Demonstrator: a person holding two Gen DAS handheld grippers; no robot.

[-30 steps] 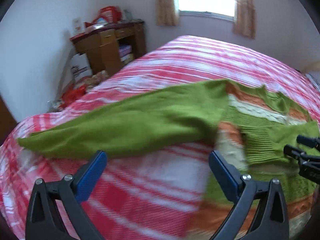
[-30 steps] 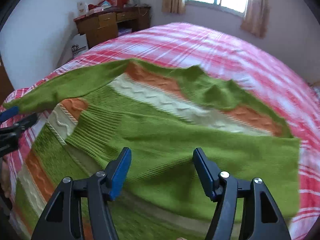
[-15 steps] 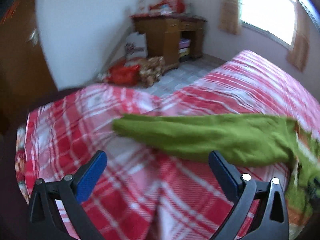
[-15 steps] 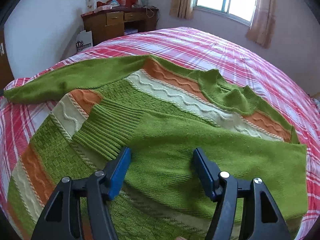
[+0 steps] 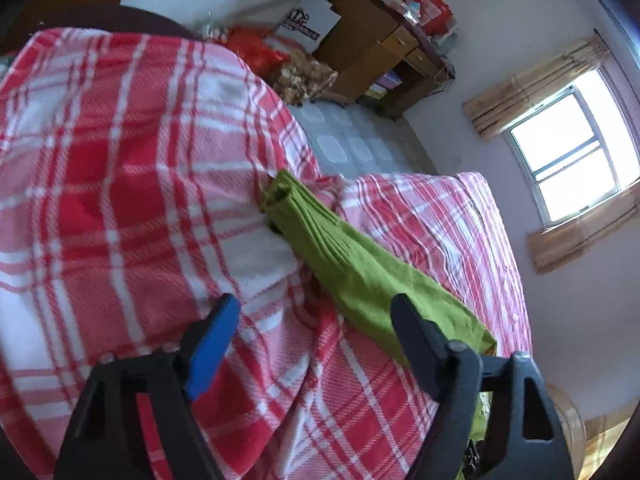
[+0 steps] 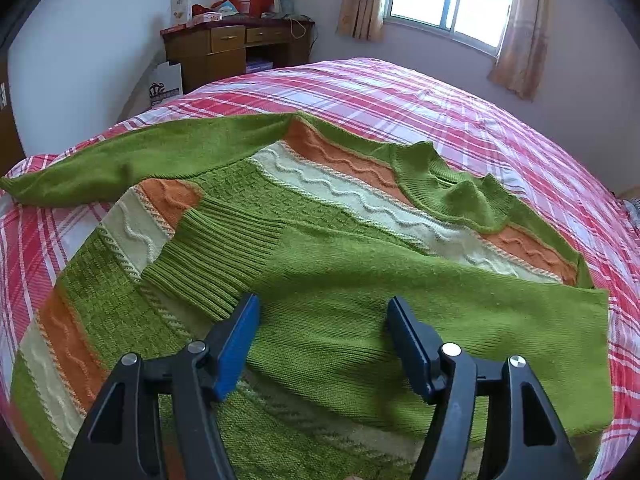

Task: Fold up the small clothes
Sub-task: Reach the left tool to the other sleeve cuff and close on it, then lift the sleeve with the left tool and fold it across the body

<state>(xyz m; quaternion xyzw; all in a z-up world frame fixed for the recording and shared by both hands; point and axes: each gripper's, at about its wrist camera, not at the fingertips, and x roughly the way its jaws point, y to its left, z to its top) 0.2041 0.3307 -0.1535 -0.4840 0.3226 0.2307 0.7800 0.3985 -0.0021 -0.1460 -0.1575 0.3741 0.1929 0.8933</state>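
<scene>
Since a second ago our left gripper (image 5: 314,320) has swung away from the body of the sweater (image 6: 320,264) toward the cuff (image 5: 280,196) of its outstretched sleeve (image 5: 360,276), tilting the view. Its jaws stand wide apart, empty, above the plaid bedspread (image 5: 120,184) just beside that sleeve. Our right gripper (image 6: 322,322) is equally wide, holding nothing, over the other sleeve folded across the sweater's chest. We see ribbed cuffs, cable-knit orange and cream bands.
</scene>
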